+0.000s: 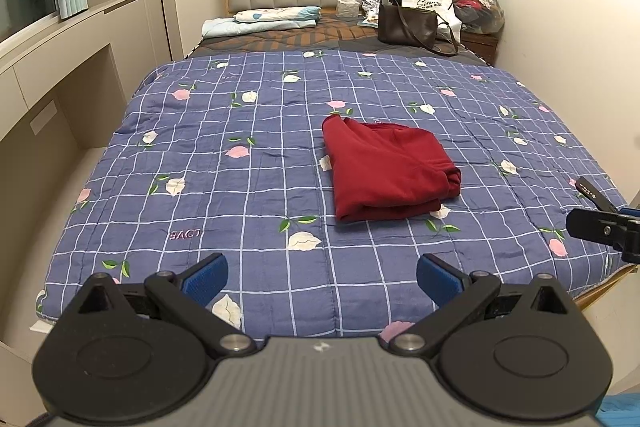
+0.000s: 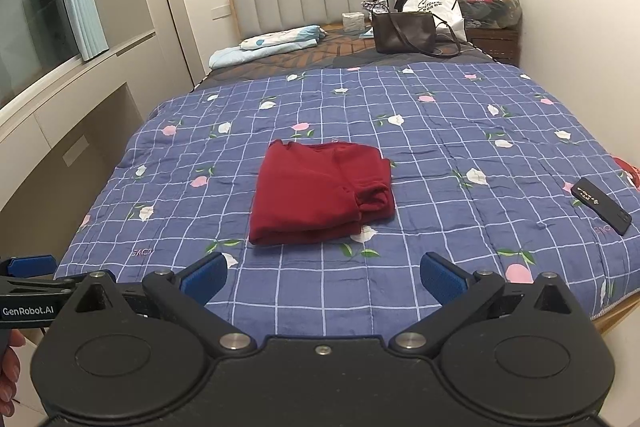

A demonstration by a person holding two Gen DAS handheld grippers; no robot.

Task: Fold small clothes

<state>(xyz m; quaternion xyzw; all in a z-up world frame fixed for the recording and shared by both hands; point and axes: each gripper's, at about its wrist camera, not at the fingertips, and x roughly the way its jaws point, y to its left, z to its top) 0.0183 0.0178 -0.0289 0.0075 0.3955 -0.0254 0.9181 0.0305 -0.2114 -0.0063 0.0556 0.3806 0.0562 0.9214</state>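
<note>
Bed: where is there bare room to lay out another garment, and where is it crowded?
Free: the quilt left of the red garment, toward the window side, and the strip between it and both open grippers. Right of it is open until the phone near the edge. Crowded: the headboard end, with handbag, bags and folded bedding.

The left gripper [image 1: 322,277] is matte black plastic with two round side housings, silver pivot screws and ribbed blue pads [image 1: 438,279] on its fingers; its centre plate is ridged grey. The right gripper [image 2: 322,277] has the same black shape, blue pads [image 2: 204,277] and silver screws, with a plain black centre. White "GenRobot.AI" lettering marks the left one's side.
</note>
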